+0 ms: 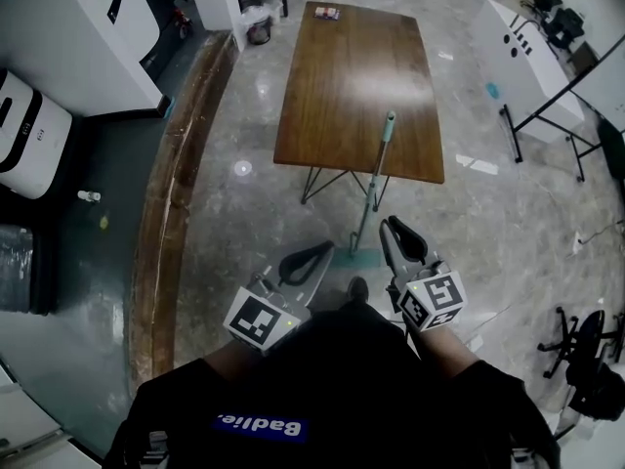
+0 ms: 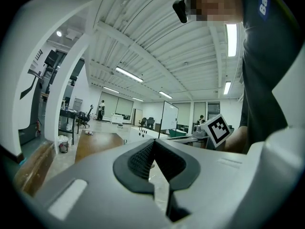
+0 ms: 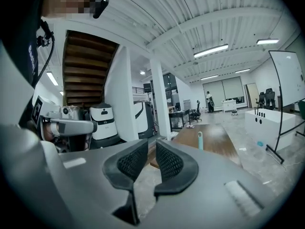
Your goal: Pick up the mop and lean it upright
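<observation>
Against the near edge of the one wooden table, the single mop is leaning upright, its head resting on the floor. Just beside that head, the right gripper is holding its fingers slightly spread around nothing, while the left gripper is holding its fingers pressed together, empty. Beyond the table's far corner, one lined bin is standing, its contents unclear.

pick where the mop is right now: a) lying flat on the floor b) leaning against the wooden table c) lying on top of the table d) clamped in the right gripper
b: the mop stands tilted, its head down on the floor and its handle propped against the near edge of the wooden table.
</observation>
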The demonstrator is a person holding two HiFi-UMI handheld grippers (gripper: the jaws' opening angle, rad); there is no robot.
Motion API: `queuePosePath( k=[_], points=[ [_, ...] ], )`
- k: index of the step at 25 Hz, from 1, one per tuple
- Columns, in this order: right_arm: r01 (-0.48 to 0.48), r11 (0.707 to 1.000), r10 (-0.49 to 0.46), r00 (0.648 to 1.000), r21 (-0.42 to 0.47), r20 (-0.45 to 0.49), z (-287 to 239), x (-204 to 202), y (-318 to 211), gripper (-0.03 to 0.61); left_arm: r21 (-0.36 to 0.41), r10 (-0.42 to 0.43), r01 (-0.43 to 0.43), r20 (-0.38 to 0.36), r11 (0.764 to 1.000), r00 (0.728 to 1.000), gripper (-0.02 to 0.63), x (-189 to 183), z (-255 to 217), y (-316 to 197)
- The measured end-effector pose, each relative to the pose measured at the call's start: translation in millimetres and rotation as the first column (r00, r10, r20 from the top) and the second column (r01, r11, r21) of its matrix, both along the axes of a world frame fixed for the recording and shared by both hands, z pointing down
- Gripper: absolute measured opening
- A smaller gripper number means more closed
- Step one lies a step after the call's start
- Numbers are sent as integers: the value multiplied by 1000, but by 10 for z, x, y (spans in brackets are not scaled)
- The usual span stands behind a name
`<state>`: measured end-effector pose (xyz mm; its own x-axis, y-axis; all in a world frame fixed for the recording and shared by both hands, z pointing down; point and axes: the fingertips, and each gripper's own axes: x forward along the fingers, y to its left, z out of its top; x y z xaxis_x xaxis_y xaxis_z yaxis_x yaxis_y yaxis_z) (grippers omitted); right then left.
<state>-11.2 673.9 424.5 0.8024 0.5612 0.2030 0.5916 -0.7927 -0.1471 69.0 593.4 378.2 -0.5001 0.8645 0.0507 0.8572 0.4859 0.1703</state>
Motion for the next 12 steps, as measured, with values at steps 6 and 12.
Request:
queuePosePath(
  k=[6,12],
  points=[
    [70,997,-71,997,30,5,201,-27,276,66,14,-81,82,-36,997,996,18,-46,-2,157],
    [132,990,-133,991,60,16,432,-154,622,73,25,-167,168,-61,985,984,18,-184,4,348]
  ],
)
